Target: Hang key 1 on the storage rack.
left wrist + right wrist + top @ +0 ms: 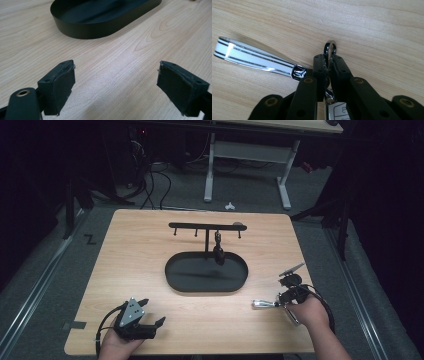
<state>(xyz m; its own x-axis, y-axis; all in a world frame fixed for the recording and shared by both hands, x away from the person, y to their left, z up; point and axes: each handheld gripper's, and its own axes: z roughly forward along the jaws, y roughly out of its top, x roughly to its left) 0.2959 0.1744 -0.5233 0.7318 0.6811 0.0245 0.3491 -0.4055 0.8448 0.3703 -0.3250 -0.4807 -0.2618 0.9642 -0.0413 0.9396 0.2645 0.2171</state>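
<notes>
The thing in hand is a chrome keychain (259,60): a flat, mirror-bright metal fob with thin dark stripes along its length, ending in a small emblem block, joined to a round metal key ring (330,48). A white key fob with button marks (337,110) hangs from the same ring, low between the jaws in the right gripper view.

The right gripper (327,67) has its jaws drawn narrow and clamped on the key ring, whose loop pokes out just past the pad tips. In the high view the right gripper (289,292) sits at the near right of the wooden table (130,265), with the chrome fob (261,304) lying on the tabletop just to its left, well apart from the tray.

The left gripper (116,82) has its jaws spread wide with nothing between them, only bare wood; in the high view it (145,320) rests at the near left edge.

Count: one keychain in the grip, two grippers, one black oval tray (175,275) at the table's middle, and one T-shaped black rack (206,226) rising from it, with one dark item (218,251) already hanging from a hook.

The chrome fob's long axis runs across the table, roughly left to right in the high view, its free end pointing left.
</notes>
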